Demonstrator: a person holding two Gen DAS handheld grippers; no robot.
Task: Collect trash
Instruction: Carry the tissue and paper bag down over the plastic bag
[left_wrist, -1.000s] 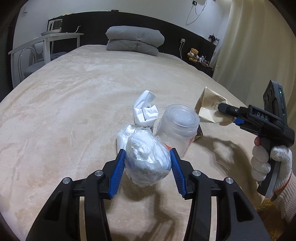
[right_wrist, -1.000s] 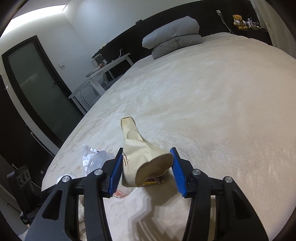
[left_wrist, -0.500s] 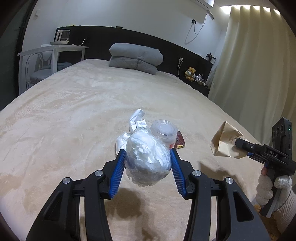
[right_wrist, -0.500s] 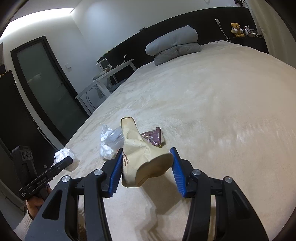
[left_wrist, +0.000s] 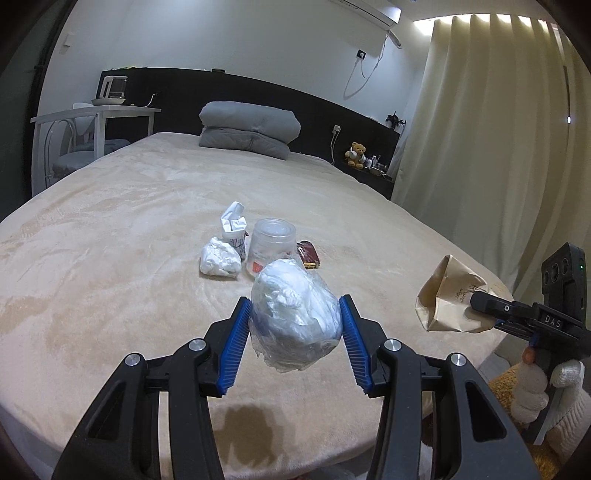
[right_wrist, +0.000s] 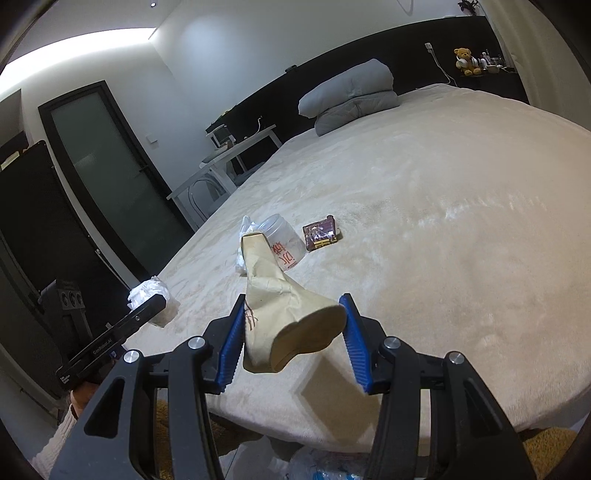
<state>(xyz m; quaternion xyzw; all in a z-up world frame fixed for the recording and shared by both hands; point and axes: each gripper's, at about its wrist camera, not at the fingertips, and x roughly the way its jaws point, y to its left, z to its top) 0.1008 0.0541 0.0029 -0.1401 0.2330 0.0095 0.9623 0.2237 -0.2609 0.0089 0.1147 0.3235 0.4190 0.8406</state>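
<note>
My left gripper (left_wrist: 293, 325) is shut on a crumpled clear plastic bag with white tissue (left_wrist: 293, 317) and holds it above the bed's front edge. My right gripper (right_wrist: 293, 325) is shut on a tan paper bag (right_wrist: 284, 306), also lifted off the bed; the paper bag shows in the left wrist view (left_wrist: 448, 301) at the right. On the bed lie a white tissue wad (left_wrist: 219, 258), a crumpled white wrapper (left_wrist: 233, 227), an overturned clear plastic cup (left_wrist: 269, 245) and a dark red snack packet (left_wrist: 309, 254).
The beige bed (left_wrist: 129, 258) fills the view, with a folded grey duvet (left_wrist: 249, 127) at the headboard. A white desk and chair (left_wrist: 85, 136) stand left, curtains (left_wrist: 498, 147) right. Below the bed's edge lies clear plastic (right_wrist: 325, 465) on the floor.
Both grippers have pulled back from the trash pile toward the bed's front edge, each carrying its item. The pile now sits farther away and the tissue wad is uncovered.
</note>
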